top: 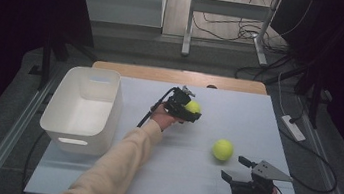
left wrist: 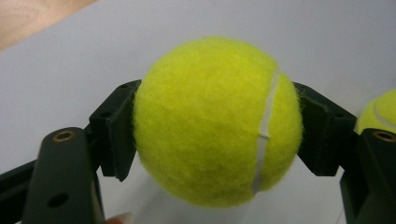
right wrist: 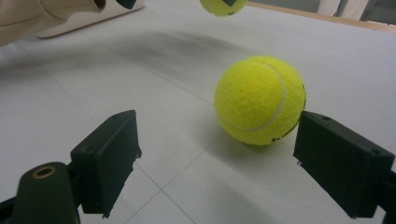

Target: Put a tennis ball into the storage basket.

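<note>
A yellow tennis ball (left wrist: 217,121) sits squeezed between both black pads (left wrist: 116,135) of my left gripper (left wrist: 217,133). In the high view that gripper (top: 189,110) holds this ball (top: 193,107) a little above the middle of the white table top, and the same ball (right wrist: 222,6) shows at the top of the right gripper view. A second tennis ball (top: 222,149) rests on the table right of centre. My right gripper (top: 233,168) stands open just in front of it, and this ball (right wrist: 259,99) lies a little beyond its spread jaws, touching neither.
A white plastic bin (top: 113,114) stands at the table's left side and looks empty. A wooden strip (top: 177,76) runs along the far edge. The person's sleeved left forearm (top: 121,161) crosses the near left of the table. A power strip (top: 293,128) lies on the floor at the right.
</note>
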A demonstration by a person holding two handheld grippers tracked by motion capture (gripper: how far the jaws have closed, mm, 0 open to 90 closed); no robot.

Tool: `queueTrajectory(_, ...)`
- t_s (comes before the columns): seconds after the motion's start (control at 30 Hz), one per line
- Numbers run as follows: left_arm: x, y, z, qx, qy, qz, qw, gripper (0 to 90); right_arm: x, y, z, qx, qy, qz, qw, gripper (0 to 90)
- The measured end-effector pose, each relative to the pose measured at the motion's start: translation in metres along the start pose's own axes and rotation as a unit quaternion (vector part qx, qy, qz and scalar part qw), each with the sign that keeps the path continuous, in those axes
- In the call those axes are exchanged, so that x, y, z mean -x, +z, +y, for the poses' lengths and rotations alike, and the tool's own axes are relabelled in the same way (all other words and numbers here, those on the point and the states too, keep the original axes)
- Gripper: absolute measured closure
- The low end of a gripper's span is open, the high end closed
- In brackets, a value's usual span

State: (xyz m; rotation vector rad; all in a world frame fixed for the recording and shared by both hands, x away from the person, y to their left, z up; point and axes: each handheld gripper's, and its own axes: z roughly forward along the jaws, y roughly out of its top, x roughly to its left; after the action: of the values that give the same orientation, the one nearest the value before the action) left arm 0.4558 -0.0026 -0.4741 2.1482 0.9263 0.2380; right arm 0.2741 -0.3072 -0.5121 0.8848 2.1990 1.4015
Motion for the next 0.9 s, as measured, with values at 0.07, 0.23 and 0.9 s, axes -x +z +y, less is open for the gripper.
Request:
queueTrajectory(0.07, 0.001, -0.004, 0.001, 0.005, 0.001, 0.001, 1.0, 26.5, 0.0, 0.0, 0.0, 0.001, 0.0, 0.0, 1.0, 14.2)
queueTrajectory(0.23, 0.001, -0.013, 0.002, 0.011, 0.002, -0.002, 0.9999, 26.5, 0.0, 0.0, 0.0, 0.001, 0.001, 0.0, 1.0, 14.2)
queueTrajectory(0.9, 0.008, -0.048, 0.005, 0.06, 0.0, -0.018, 0.998, 26.5, 0.0, -0.001, 0.001, 0.005, -0.002, -0.004, 1.0, 14.2)
